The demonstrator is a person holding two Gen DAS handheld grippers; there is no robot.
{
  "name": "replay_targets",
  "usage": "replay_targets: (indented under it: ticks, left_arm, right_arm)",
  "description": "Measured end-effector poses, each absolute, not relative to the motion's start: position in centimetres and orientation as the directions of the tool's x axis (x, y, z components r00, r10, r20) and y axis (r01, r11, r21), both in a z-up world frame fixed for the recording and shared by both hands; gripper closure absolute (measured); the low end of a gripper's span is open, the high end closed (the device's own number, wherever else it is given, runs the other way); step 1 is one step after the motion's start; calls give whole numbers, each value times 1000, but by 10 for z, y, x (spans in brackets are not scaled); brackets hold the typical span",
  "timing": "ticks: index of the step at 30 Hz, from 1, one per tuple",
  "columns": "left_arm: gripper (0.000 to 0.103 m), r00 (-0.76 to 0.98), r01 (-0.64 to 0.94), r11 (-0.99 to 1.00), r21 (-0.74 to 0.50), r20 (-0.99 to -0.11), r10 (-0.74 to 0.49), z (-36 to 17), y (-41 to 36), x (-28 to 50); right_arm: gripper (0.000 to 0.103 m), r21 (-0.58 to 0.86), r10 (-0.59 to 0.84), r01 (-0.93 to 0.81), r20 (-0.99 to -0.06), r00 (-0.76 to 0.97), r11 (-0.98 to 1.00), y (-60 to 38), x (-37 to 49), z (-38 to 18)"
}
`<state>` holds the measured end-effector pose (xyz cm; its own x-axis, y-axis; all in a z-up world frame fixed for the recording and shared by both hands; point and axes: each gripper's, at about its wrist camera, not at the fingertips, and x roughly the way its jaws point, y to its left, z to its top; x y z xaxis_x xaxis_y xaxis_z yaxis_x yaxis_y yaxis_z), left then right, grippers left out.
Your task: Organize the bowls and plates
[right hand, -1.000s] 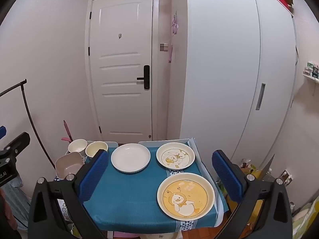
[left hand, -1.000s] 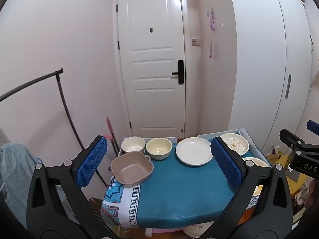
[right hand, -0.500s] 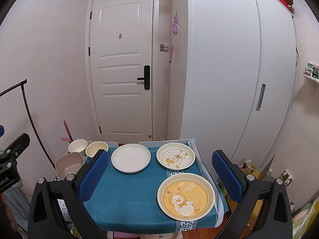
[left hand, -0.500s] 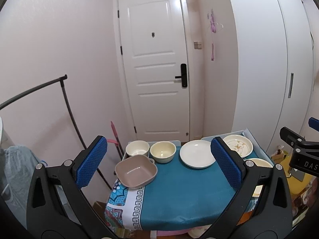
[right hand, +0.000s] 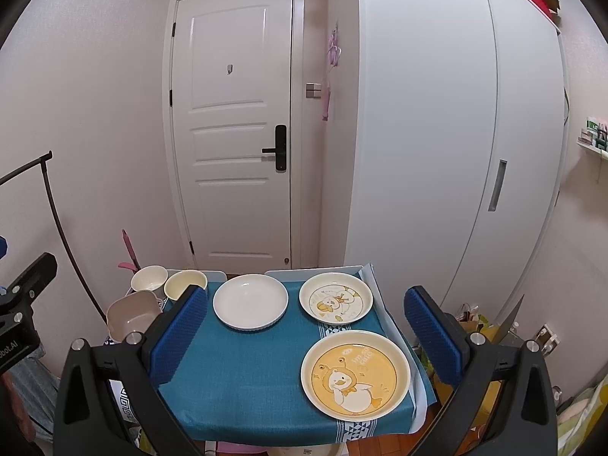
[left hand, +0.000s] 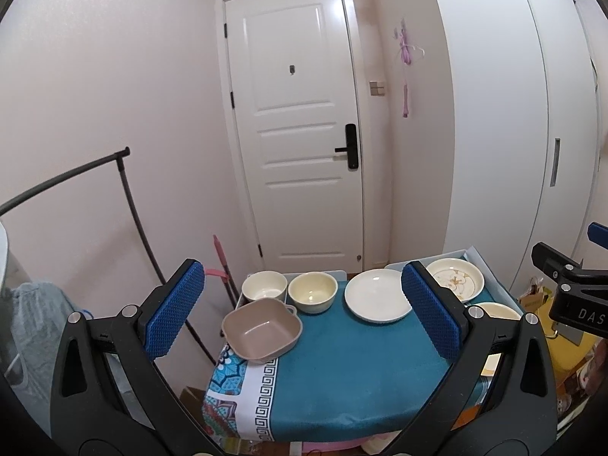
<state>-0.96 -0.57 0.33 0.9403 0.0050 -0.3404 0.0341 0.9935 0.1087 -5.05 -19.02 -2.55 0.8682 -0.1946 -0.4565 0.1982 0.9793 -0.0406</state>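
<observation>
**Observer:** What are both tools doing?

**Me:** The left tool [left hand: 302, 313] hangs spread wide and empty, above the near edge of the table [left hand: 353, 372]. The right tool [right hand: 306, 336] is the same, released, nothing between its pads.

**Observer:** Where do the bowls lie?

**Me:** On the table's left side, ahead of my left tool. The square taupe bowl [left hand: 261, 330] sits at the left edge, overhanging a little, mouth up, its small handle toward the yellow bowl [left hand: 312, 292]. Just beyond it stand the white bowl [left hand: 264, 285] and the yellow bowl, side by side, both upright.

**Observer:** And the plates?

**Me:** The plain white plate [right hand: 250, 301] lies mid-table at the far side. The small duck plate [right hand: 336, 302] is to its right, and the large yellow duck plate [right hand: 355, 374] lies nearest my right tool, all flat and face up. Being round, they have no long axis to line up with.

**Observer:** Which hand goes first?

**Me:** My guess: left for bowls, right for plates, since each group lies on that tool's side.
</observation>
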Motion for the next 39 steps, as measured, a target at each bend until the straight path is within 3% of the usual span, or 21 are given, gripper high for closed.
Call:
replay_targets:
  ticks: [39]
  left_arm:
    - [0,928,45,994,95,-372,-6,-3,2,-3]
  right_arm:
    - [0,-46,-194,195,-460,866,980,-186,-48,-31]
